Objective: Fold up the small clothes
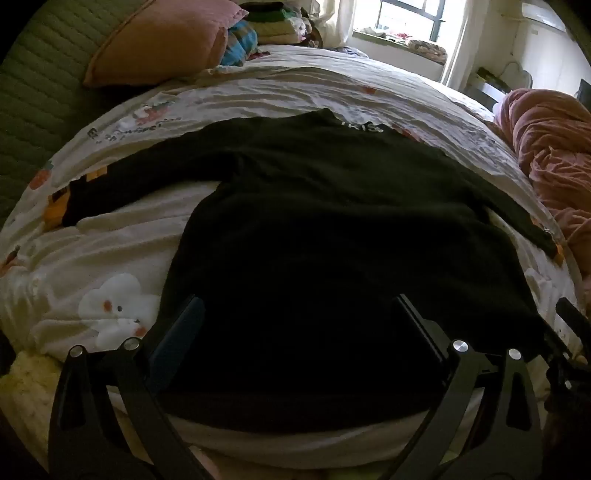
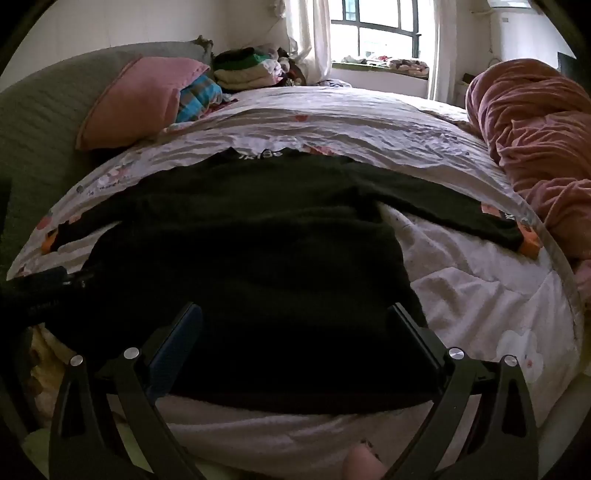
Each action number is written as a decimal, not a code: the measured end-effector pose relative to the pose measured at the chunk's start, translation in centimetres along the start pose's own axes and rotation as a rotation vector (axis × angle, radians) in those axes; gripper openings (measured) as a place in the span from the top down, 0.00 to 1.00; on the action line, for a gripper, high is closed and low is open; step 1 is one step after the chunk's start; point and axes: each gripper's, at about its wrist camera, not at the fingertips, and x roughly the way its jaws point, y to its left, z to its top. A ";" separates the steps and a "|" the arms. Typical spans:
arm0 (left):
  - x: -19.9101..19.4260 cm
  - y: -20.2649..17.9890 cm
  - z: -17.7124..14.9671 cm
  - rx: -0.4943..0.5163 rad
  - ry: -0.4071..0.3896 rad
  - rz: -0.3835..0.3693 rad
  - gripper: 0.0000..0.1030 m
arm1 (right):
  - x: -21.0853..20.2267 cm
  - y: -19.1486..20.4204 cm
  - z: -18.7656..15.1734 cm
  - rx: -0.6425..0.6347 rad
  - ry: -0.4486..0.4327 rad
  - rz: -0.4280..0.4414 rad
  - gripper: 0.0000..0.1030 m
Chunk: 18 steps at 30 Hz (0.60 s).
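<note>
left gripper (image 1: 297, 325): black arms, silver screws | fingers (image 1: 177, 343): blue pads | right gripper (image 2: 295, 332): same

Dim fisheye views, backlit by window (image 1: 406, 22), edges vignetted.

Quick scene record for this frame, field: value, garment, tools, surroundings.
garment: black long-sleeve top, laid flat, both sleeves spread sideways, white lettering at the collar
surface: bed with white cartoon-print cover
left tool: open, over the hem, nothing gripped
right tool: open, over the hem, nothing gripped
fold state: not started
nearby: pink pillow at the headboard, folded clothes stack behind it, pink blanket bunched at right
</note>
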 end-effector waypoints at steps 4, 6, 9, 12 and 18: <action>-0.2 0.0 0.3 0.000 -0.005 -0.001 0.09 | -0.2 0.2 0.2 0.007 -0.006 0.002 0.04; -0.2 0.1 0.4 0.002 -0.007 0.000 0.09 | -0.1 0.1 0.1 0.003 -0.003 0.002 0.04; 0.0 0.3 0.0 0.006 -0.010 0.005 0.09 | 0.1 -0.2 -0.4 -0.001 0.002 0.008 0.04; 0.0 0.4 -0.1 0.007 -0.013 0.006 0.09 | 0.3 0.5 0.1 -0.014 0.022 0.000 0.04; -0.2 0.4 0.3 0.019 -0.013 0.003 0.09 | 0.3 0.5 0.1 -0.024 0.020 -0.002 0.04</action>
